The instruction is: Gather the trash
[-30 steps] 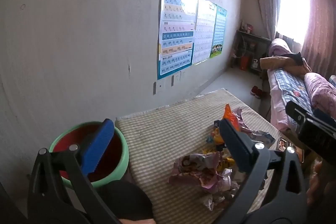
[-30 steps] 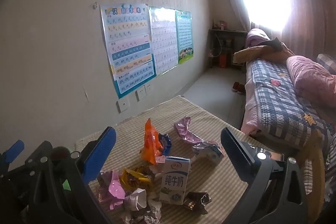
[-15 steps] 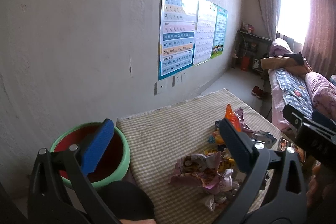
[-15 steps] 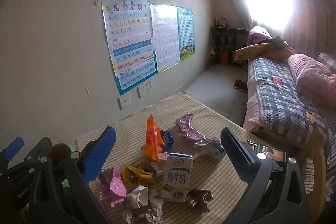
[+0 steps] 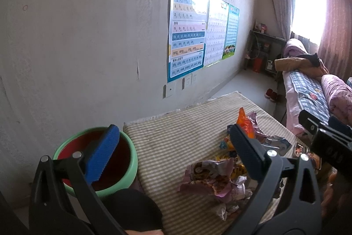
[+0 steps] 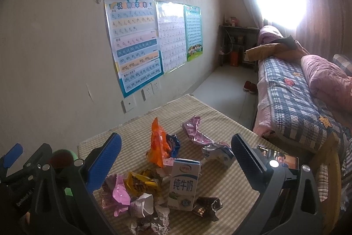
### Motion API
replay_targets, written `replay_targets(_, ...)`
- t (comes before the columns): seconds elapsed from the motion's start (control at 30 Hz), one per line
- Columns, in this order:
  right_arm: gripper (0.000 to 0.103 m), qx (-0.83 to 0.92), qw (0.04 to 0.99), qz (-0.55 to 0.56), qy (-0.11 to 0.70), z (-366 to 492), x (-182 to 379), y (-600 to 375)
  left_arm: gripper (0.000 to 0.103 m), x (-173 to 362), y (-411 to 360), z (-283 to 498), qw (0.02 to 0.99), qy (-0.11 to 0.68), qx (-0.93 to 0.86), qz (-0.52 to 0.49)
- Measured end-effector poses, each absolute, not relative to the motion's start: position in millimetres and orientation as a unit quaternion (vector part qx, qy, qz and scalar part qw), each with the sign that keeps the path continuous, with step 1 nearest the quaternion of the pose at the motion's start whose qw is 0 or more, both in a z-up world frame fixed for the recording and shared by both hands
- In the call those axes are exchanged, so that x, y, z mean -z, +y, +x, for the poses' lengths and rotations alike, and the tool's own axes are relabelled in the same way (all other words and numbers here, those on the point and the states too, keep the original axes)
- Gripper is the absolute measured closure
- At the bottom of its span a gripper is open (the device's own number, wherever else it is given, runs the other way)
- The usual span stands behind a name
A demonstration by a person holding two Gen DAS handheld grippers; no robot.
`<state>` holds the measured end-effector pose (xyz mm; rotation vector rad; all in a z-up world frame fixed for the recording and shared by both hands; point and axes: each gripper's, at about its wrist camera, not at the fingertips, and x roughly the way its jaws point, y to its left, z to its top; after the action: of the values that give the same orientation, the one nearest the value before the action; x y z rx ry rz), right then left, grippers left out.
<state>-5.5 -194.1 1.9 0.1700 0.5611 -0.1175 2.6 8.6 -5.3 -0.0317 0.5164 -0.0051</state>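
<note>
**Q:** What room is this, and what is laid out in it?

**A:** Bedroom, daylit, with a pale wall carrying learning posters (image 6: 134, 43) and a bed (image 6: 292, 98) under a checked quilt along the far side. Nearer the cameras is a table (image 5: 176, 131) covered in striped cloth. At its left end sits a green-rimmed bin (image 5: 96, 160) with a red inside, touching or just beside the table edge; I cannot tell which.

**Q:** Where is the trash?

**A:** Heaped on the cloth, well apart from the bin. A white milk carton (image 6: 184, 184) stands upright near the front. Behind it rises an orange wrapper (image 6: 158, 144), and crumpled wrappers (image 6: 136, 191) lie to its left, with more foil pieces behind.

**Q:** And the claws?

**A:** Both are spread wide and holding nothing. The left gripper (image 5: 173, 155) sits between bin and heap; the right gripper (image 6: 176, 160) frames the carton from above the heap.

**Q:** How would these things handle?

**A:** Probably all light. The carton looks stiff enough to pinch across its flat sides, though it may crush if empty. Wrappers seem thin, slick and springy, so taking a bunched fold is likely safer than an edge.
</note>
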Motion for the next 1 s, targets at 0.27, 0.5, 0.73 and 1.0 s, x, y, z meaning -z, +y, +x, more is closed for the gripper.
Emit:
replay_targets(0.27,0.007,0.057,0.955,0.083,0.279,-5.8,-0.1,-195.8,0.005,5.3,8.9,3.7,0.967,0.252,0.003,-0.017)
replay_targets(0.5,0.007,0.059,0.955,0.084,0.28,-5.7,0.7,-197.8,0.005,4.7,10.3,3.7,0.968,0.25,-0.004,-0.017)
replay_targets(0.73,0.007,0.06,0.954,0.084,0.282,-5.5,1.5,-199.0,0.005,4.8,14.4,4.5,0.968,0.251,-0.007,-0.022)
replay_targets(1.0,0.007,0.059,0.955,0.082,0.28,-5.4,1.3,-198.4,0.005,5.0,16.5,4.0,0.968,0.25,-0.004,-0.028)
